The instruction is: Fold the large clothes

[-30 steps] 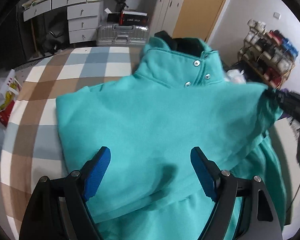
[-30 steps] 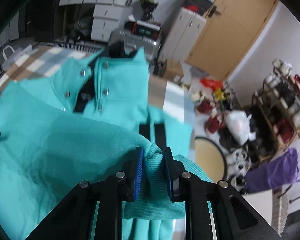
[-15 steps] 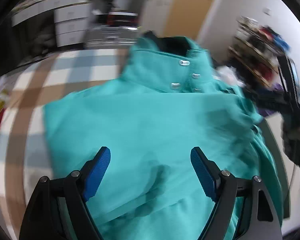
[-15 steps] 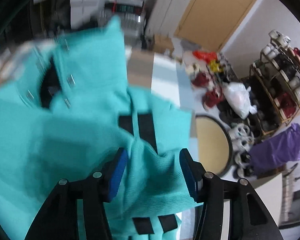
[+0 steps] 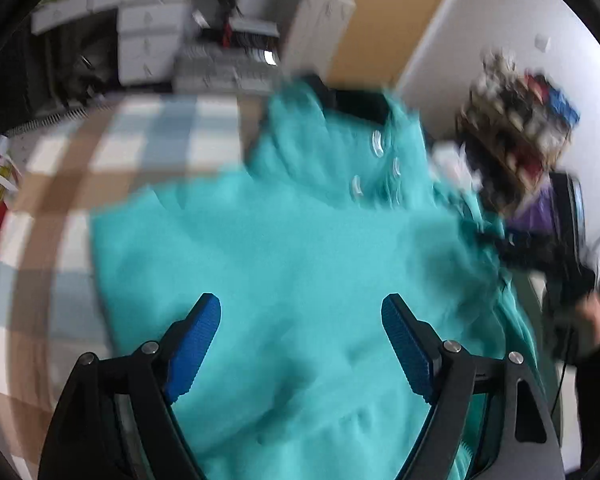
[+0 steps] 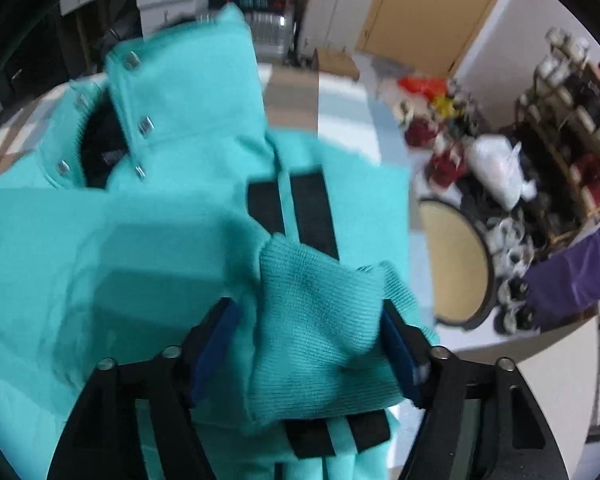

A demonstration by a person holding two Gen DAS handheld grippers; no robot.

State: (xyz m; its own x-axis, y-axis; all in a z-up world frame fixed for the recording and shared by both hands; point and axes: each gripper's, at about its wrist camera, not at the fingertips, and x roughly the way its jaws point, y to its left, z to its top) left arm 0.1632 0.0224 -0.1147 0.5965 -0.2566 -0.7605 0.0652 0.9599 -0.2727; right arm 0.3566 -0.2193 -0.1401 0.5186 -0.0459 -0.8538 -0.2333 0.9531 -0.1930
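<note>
Sweatshirt fills mid-frame; left gripper gapes apart above it; right gripper jaws, just closing slightly, straddle cuff unclamped.

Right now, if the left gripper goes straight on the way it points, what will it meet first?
Most likely the flat body of the teal sweatshirt, which fills the view between the open fingers of the left gripper. Nothing else shows in that line. The picture is blurred, so how far away the cloth lies is unclear.
</note>
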